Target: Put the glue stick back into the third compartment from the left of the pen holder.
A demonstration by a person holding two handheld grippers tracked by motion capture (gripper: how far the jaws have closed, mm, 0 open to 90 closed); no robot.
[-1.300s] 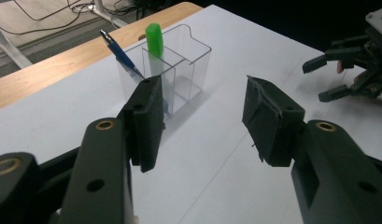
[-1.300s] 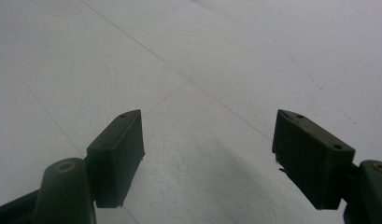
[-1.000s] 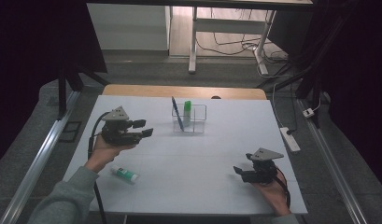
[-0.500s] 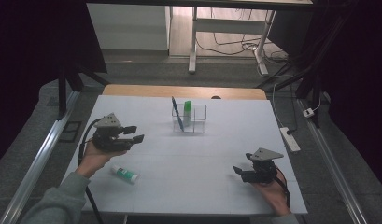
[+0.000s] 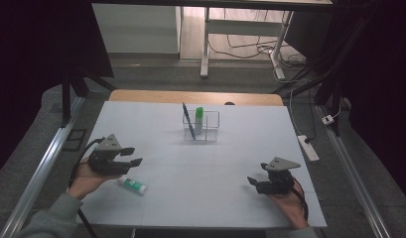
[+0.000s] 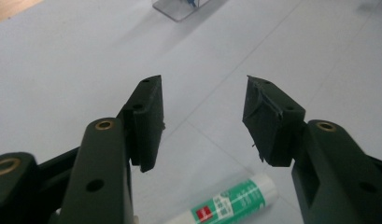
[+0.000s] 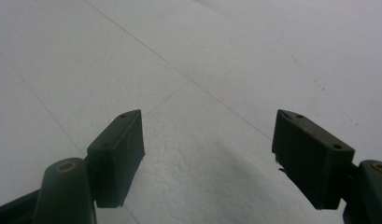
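Observation:
A white glue stick with a green label (image 5: 132, 185) (image 6: 230, 200) lies flat near the table's front left. Just above and to its left hovers my left gripper (image 5: 132, 156) (image 6: 205, 119), open, with nothing between its jaws. At the front right my right gripper (image 5: 253, 184) (image 7: 207, 156) rests low over the white table (image 5: 200, 163), open and empty, pointing left. A clear plastic holder (image 5: 201, 127) stands at the table's middle back with a blue pen (image 5: 187, 120) and a green-capped stick (image 5: 198, 118) upright in it.
The holder's corner (image 6: 179, 8) appears at the top of the left gripper view. A wooden strip (image 5: 195, 96) borders the table's far edge. Metal rails run along both sides, and a power strip (image 5: 308, 148) lies on the floor at the right.
My left gripper has moved left and toward the table's front, sinking closer to the glue stick. The right gripper has kept still.

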